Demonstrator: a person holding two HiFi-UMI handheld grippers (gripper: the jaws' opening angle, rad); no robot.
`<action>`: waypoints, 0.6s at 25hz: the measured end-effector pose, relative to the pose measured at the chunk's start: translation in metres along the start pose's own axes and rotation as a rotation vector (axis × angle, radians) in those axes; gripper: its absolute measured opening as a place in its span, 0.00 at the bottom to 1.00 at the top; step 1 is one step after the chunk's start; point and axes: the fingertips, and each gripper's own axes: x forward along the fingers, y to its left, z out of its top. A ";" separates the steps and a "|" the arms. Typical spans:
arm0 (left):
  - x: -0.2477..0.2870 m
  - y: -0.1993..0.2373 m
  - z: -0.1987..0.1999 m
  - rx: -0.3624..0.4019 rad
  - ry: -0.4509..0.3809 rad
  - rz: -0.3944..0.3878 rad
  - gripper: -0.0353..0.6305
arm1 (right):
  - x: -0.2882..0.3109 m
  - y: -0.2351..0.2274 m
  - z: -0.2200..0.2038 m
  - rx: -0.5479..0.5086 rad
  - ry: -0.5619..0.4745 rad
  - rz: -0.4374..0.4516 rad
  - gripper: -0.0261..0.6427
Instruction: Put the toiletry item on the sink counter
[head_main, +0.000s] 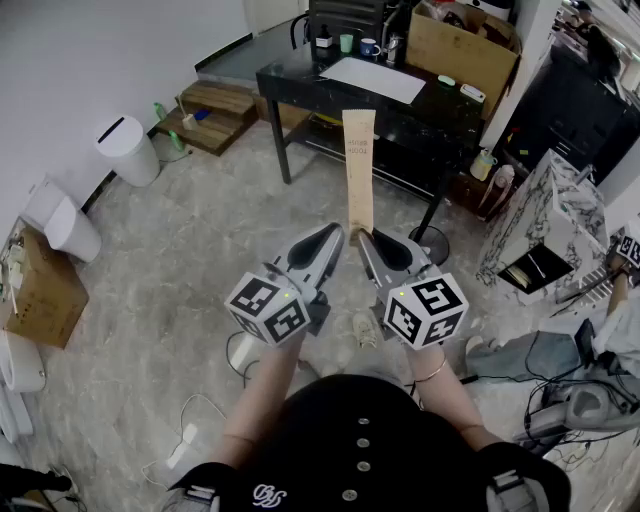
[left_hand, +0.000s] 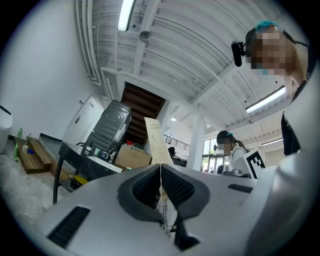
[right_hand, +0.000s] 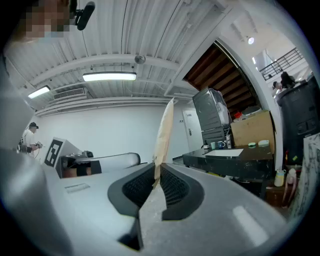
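Observation:
A long flat tan paper packet (head_main: 359, 170) with small print stands upright in front of me, over the floor. My right gripper (head_main: 363, 238) is shut on its lower end; in the right gripper view the packet (right_hand: 164, 127) rises edge-on from the seam of the closed jaws (right_hand: 156, 170). My left gripper (head_main: 340, 233) is close beside it on the left, jaws shut with nothing between them. In the left gripper view the packet (left_hand: 154, 137) shows its printed face just beyond the closed jaw tips (left_hand: 160, 167); I cannot tell whether they touch it.
A black desk (head_main: 300, 85) with a white sheet, cups and a cardboard box (head_main: 460, 45) stands ahead. A marble-patterned cabinet (head_main: 560, 215) is at the right, a white bin (head_main: 128, 150) and wooden steps (head_main: 210, 110) at the left. Cables lie on the floor. A person (left_hand: 232, 150) stands beyond.

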 end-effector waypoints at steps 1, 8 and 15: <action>-0.001 -0.002 -0.001 0.001 0.004 -0.014 0.07 | 0.000 0.001 0.001 0.001 -0.006 -0.003 0.08; -0.005 -0.007 -0.009 0.002 0.034 -0.057 0.07 | 0.000 0.005 -0.006 0.003 -0.002 -0.006 0.08; -0.008 -0.001 -0.011 -0.033 0.046 -0.071 0.07 | 0.003 0.000 -0.008 0.055 -0.032 -0.030 0.08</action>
